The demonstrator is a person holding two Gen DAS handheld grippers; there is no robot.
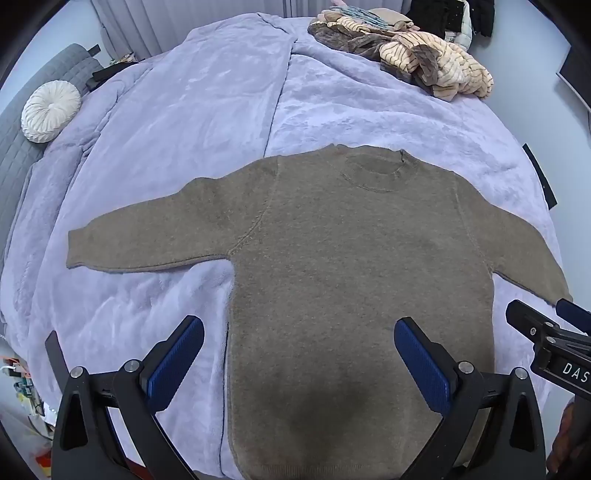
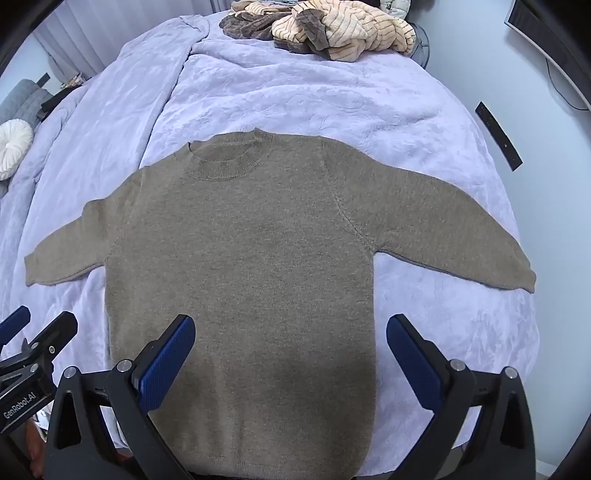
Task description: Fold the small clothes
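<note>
A small brown knit sweater [image 1: 332,266] lies flat on the lavender blanket [image 1: 207,122], neck away from me, both sleeves spread out to the sides. It also shows in the right wrist view [image 2: 251,266]. My left gripper [image 1: 299,328] is open and empty, hovering over the sweater's lower left part. My right gripper [image 2: 290,326] is open and empty, over the sweater's lower right part. The right gripper's tip shows at the right edge of the left wrist view [image 1: 546,325]; the left gripper's tip shows at the left edge of the right wrist view [image 2: 37,332].
A heap of striped cream and brown clothes [image 1: 417,55] lies at the far end of the bed, also in the right wrist view [image 2: 332,29]. A round white cushion [image 1: 50,110] sits on a grey sofa [image 1: 22,147] at the left. A black strip [image 2: 498,136] lies by the bed's right edge.
</note>
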